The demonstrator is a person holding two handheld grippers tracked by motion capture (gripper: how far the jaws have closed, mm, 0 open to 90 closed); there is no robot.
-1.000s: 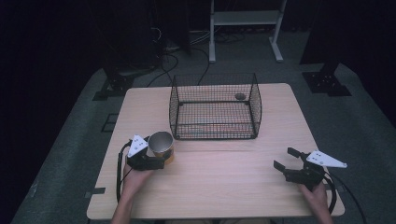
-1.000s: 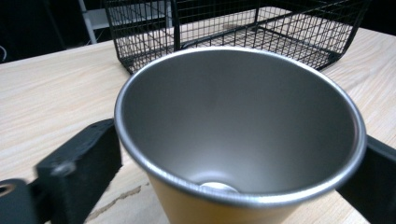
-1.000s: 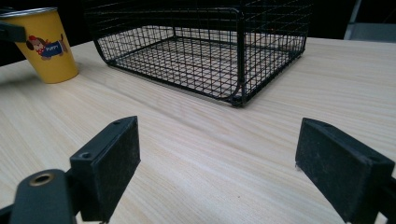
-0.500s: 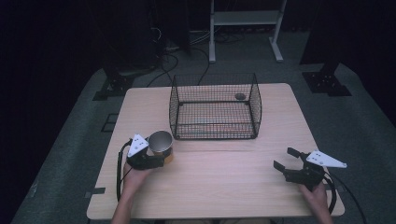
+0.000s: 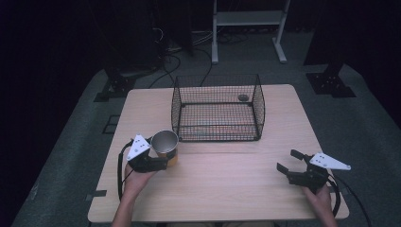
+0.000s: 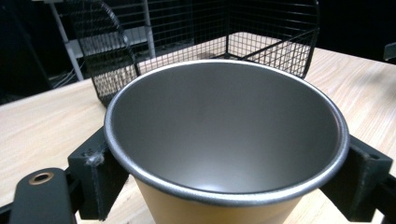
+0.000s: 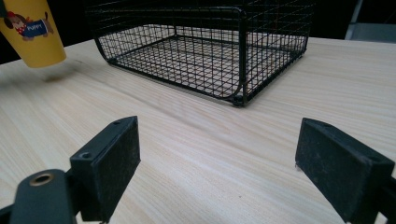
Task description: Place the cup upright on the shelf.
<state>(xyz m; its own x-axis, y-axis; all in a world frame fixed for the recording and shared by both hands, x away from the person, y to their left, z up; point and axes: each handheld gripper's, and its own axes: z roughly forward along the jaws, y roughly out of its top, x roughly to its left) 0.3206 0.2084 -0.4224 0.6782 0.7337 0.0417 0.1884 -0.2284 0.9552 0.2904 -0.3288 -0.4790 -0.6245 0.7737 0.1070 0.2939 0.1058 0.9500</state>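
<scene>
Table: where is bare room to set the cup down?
Bare wood lies between the left claw holding the cup and the open right claw, in front of the wire basket. Narrow strips flank the basket.

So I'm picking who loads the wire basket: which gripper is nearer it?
Left. The left gripper, holding the cup, sits by the wire basket's near-left corner; the right gripper is farther off.

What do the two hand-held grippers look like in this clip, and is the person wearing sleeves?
Both the left hand-held gripper and right hand-held gripper are black, with two flat rectangular jaws, a pale three-cornered plate on top and a black trailing cable. A brass-coloured eyelet shows by each gripper camera. Forearms look bare; no sleeves visible.
</scene>
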